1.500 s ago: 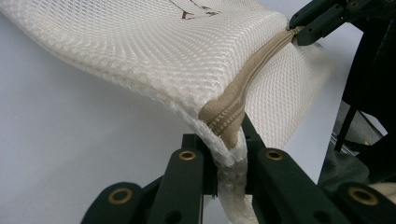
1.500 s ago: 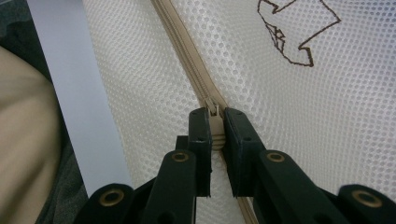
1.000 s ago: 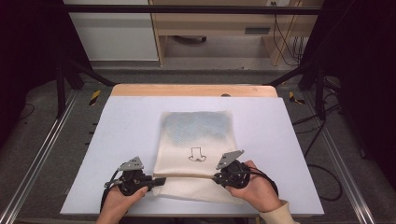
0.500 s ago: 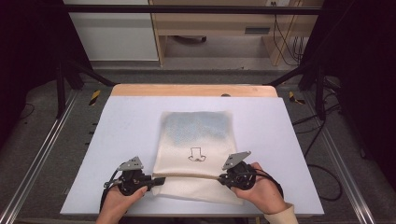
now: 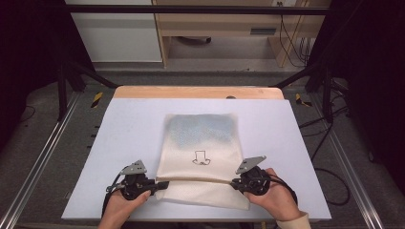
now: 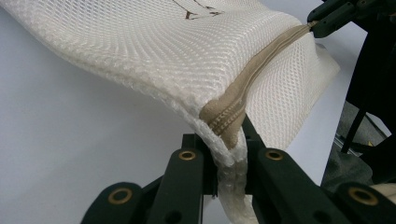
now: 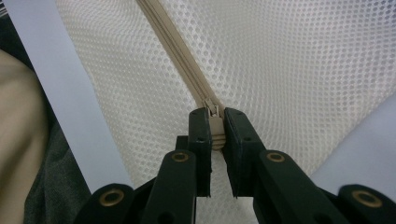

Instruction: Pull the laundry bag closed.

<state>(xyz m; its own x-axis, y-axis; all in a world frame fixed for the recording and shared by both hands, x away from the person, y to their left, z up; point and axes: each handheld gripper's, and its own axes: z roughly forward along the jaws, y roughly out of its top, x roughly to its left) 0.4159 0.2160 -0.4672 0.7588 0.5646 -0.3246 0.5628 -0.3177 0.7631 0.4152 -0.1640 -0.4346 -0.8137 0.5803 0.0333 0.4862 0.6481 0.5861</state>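
A cream mesh bag [image 5: 200,138] with a small black drawing lies flat on the white table [image 5: 119,143]. A tan zipper [image 5: 196,180] runs across its near end, lifted slightly. My left gripper [image 5: 160,185] is shut on the bag's left corner at the zipper's end [image 6: 224,126]. My right gripper [image 5: 234,182] is shut on the zipper pull [image 7: 215,126], with the zipper [image 7: 173,51] stretching away over the mesh [image 7: 303,60]. In the left gripper view my left gripper [image 6: 224,144] pinches the mesh [image 6: 154,51], and the right gripper [image 6: 327,18] shows far along the zipper [image 6: 261,60].
The table's far edge is a wooden strip [image 5: 200,92]. Metal rails [image 5: 43,157] run along both sides, with cables [image 5: 334,176] on the floor at the right. A cabinet and a shelf [image 5: 215,28] stand beyond the table.
My right gripper has slid a little to the right along the zipper with the pull in it. The left gripper has stayed put on the bag's corner.
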